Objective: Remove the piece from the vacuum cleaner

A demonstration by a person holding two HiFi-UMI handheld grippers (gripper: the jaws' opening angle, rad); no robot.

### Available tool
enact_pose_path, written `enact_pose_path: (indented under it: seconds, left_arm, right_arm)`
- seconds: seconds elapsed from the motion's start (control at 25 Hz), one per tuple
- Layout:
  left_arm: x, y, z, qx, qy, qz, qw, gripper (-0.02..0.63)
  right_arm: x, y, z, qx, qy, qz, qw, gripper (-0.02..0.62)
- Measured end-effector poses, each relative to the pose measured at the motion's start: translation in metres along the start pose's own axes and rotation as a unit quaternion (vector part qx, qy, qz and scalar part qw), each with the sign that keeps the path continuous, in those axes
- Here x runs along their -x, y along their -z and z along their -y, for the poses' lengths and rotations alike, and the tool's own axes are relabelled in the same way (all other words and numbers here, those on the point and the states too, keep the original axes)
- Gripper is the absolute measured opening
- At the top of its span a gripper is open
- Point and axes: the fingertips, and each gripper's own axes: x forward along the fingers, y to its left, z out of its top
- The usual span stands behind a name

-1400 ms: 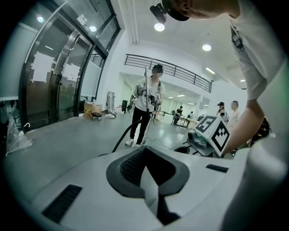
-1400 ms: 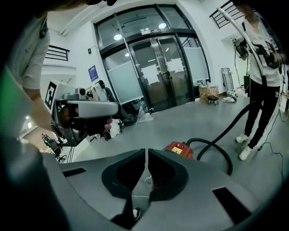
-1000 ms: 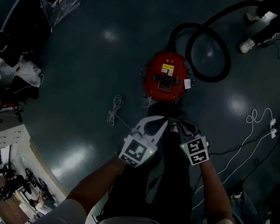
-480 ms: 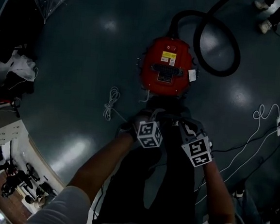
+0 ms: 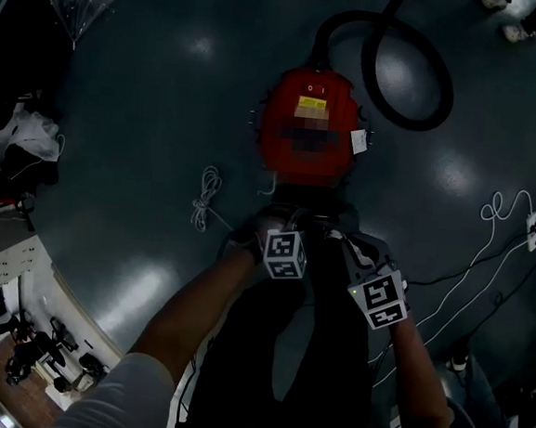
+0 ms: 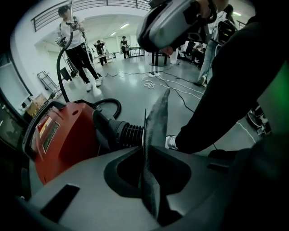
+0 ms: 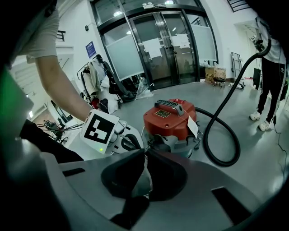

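The red vacuum cleaner (image 5: 308,133) stands on the dark floor just ahead of my feet, its black hose (image 5: 406,71) looped behind it. It also shows in the left gripper view (image 6: 63,135) and the right gripper view (image 7: 169,118), with a white tag (image 7: 193,127) on its side. My left gripper (image 5: 280,237) hovers at the vacuum's near edge. Its jaws (image 6: 156,113) are closing, almost together, with nothing between them. My right gripper (image 5: 348,241) is beside it, jaws (image 7: 145,155) shut on nothing.
A white coiled cord (image 5: 204,198) lies left of the vacuum. White cables (image 5: 506,215) and a power strip (image 5: 531,227) lie to the right. A person (image 7: 271,67) holds the hose's far end. Clothes (image 5: 28,136) pile at the left; glass doors (image 7: 167,45) stand behind.
My left gripper has turned on its side and moved forward to the vacuum's near edge. The right gripper stays beside it. The vacuum sits a little nearer in the head view.
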Motion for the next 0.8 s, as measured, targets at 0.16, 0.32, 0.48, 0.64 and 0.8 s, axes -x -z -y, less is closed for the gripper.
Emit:
enact_pose_path:
  seconds: [0.16, 0.32, 0.48, 0.64, 0.8]
  left_arm:
    - [0.001, 0.001, 0.007, 0.019, 0.030, 0.000, 0.9994, 0.028]
    - [0.002, -0.002, 0.021, 0.011, 0.060, 0.003, 0.9981, 0.026]
    - [0.011, -0.005, 0.034, 0.018, 0.073, 0.009, 0.9972, 0.026]
    - [0.049, -0.019, 0.038, 0.027, 0.067, 0.023, 0.9971, 0.026]
    - [0.115, -0.040, 0.046, 0.030, 0.065, 0.038, 0.9967, 0.027]
  right_arm:
    - [0.007, -0.005, -0.006, -0.003, -0.002, 0.001, 1.000, 0.017]
    - [0.015, -0.009, -0.010, -0.007, -0.004, 0.003, 1.000, 0.017]
    - [0.022, -0.010, -0.013, -0.010, -0.002, 0.003, 1.000, 0.017]
    - [0.049, -0.029, -0.026, -0.030, 0.007, 0.019, 0.999, 0.017]
    - [0.096, -0.066, -0.052, -0.064, 0.020, 0.049, 0.997, 0.017]
